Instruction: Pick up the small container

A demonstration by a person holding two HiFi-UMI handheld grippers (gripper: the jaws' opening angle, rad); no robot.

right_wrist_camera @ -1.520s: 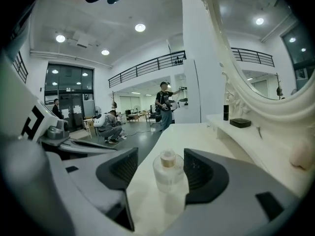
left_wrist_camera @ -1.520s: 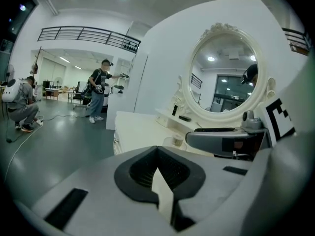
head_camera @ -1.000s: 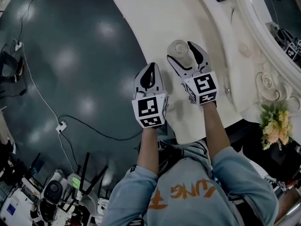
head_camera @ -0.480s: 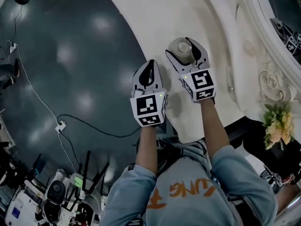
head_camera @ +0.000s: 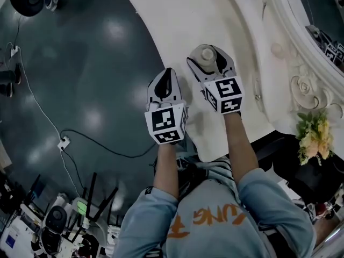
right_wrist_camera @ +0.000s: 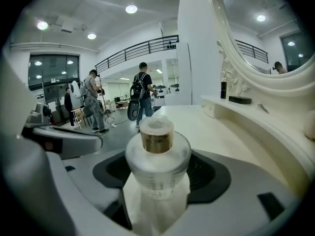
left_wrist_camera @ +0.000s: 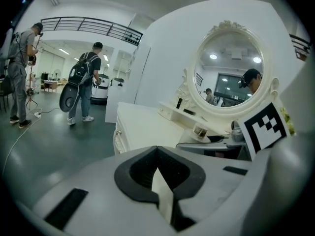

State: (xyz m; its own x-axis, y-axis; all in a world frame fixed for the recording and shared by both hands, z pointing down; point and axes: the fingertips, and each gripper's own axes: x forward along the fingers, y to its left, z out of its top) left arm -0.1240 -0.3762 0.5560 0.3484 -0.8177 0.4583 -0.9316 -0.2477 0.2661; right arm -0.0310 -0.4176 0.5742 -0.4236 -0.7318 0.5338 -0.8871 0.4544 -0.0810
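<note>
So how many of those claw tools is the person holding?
2. The left gripper, shut and empty, is over the table's edge. The right gripper, just beside it, is closed on the small container. None seem hidden.

1. I saw a big indoor hall, like a test studio and not a real home.
2. A fancy white dressing table (head_camera: pixel 177 26) with a round mirror (left_wrist_camera: pixel 229 68) stood on a shiny dark floor (head_camera: pixel 80 63).
3. A power strip (head_camera: pixel 63 142) and gear (head_camera: pixel 54 224) lay on the floor, and a balcony rail (left_wrist_camera: pixel 88 26) ran high up.
</note>
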